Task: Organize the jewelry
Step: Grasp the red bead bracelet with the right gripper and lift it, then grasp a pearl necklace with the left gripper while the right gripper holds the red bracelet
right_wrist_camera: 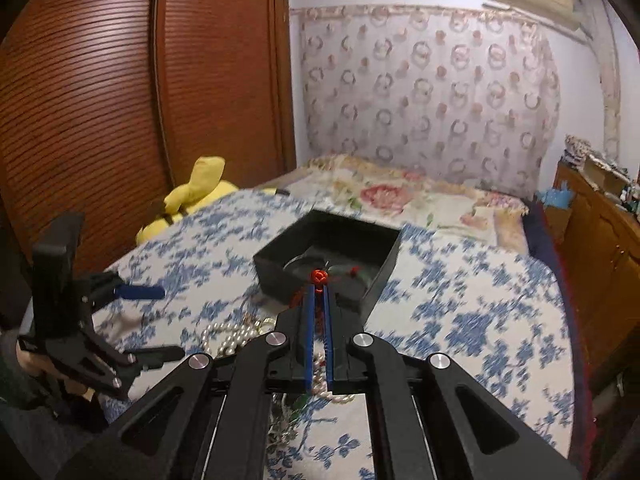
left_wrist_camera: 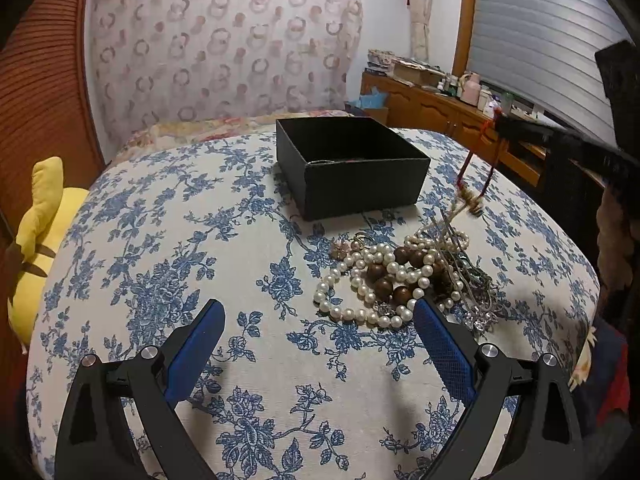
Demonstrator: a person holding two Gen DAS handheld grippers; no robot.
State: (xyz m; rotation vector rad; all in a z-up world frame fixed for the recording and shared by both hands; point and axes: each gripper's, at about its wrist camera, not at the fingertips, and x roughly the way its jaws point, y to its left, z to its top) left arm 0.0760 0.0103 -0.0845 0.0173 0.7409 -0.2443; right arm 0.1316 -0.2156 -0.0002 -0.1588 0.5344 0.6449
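A pile of jewelry [left_wrist_camera: 408,280] with white pearl strands and brown wooden beads lies on the blue floral cloth, in front of an open black box [left_wrist_camera: 352,164]. My left gripper [left_wrist_camera: 318,312] is open and empty, low over the cloth just left of the pile. My right gripper [right_wrist_camera: 319,286] is shut on a red cord necklace [left_wrist_camera: 476,168], which hangs from its tips [left_wrist_camera: 500,118] with its pendant end dangling above the pile, right of the box. In the right wrist view the box [right_wrist_camera: 332,260] lies just beyond the tips and holds some jewelry.
A yellow plush toy [left_wrist_camera: 40,236] sits at the left edge of the bed. A wooden cabinet [left_wrist_camera: 440,108] with clutter stands at the right. A wooden wardrobe [right_wrist_camera: 120,100] is at the left. A floral pillow [right_wrist_camera: 400,196] lies behind the box.
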